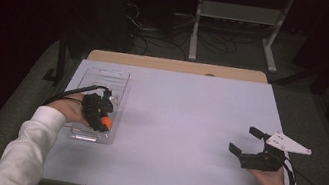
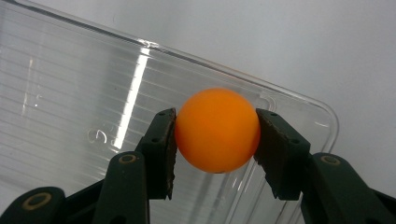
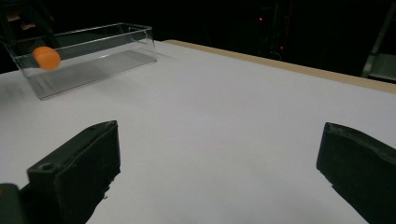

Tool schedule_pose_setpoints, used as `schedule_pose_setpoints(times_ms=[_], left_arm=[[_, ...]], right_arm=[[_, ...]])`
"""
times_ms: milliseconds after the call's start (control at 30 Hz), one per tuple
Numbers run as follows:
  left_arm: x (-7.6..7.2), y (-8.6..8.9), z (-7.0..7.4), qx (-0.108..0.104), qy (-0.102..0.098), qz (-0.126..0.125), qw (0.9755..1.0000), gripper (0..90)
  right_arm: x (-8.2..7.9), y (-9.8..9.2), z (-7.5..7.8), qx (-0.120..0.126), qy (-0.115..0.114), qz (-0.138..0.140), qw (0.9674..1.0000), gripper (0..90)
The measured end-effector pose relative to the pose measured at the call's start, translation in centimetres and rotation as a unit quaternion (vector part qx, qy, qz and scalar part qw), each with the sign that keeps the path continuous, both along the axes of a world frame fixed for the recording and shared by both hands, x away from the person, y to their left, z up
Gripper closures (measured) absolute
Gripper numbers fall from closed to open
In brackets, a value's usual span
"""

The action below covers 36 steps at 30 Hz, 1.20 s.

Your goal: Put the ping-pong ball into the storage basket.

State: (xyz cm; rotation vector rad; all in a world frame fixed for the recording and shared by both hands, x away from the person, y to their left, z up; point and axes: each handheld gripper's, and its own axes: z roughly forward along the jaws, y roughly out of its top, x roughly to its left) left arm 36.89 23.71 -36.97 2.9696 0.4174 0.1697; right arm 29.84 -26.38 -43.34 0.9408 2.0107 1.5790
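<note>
Orange ball [image 2: 217,130] gripped by left gripper [image 1: 98,112] jaws over clear tray [image 1: 104,78], right gripper [image 1: 250,142] jaws open

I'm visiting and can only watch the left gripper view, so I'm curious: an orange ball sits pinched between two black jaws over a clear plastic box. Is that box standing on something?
Observer: Yes, the clear box stands on a white table, near its left edge in the high view.
Operator: Is the ball inside the box or above it?
Observer: The right gripper view shows the orange ball through the box's clear wall, below the rim, held by the left gripper.
Operator: What is the other hand doing?
Observer: The right gripper is over bare table on the far side from the box, its jaws wide open with nothing between them.
</note>
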Motion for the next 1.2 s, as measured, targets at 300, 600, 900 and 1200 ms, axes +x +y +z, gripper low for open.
schedule_pose_setpoints(times_ms=[300, 600, 900, 1200], left_arm=[[0.2, 0.3, -0.7, -0.005, 0.002, 0.007, 1.0000, 51.0], [0.2, 0.5, -0.9, -0.006, 0.002, 0.008, 0.9999, 50.9], [0.2, 0.6, -0.6, -0.017, -0.005, 0.017, 0.9997, 46.6], [0.3, 1.1, -0.1, -0.026, -0.016, 0.032, 0.9990, 38.7]], right_arm=[[0.0, 0.0, 0.0, -0.001, 0.000, 0.000, 1.0000, 0.0], [0.0, 0.0, -0.1, -0.002, 0.001, 0.000, 1.0000, 0.0], [0.0, 0.0, -0.1, 0.000, 0.005, -0.001, 1.0000, 0.0], [0.0, 0.0, -0.1, 0.000, 0.004, -0.001, 1.0000, 0.0]])
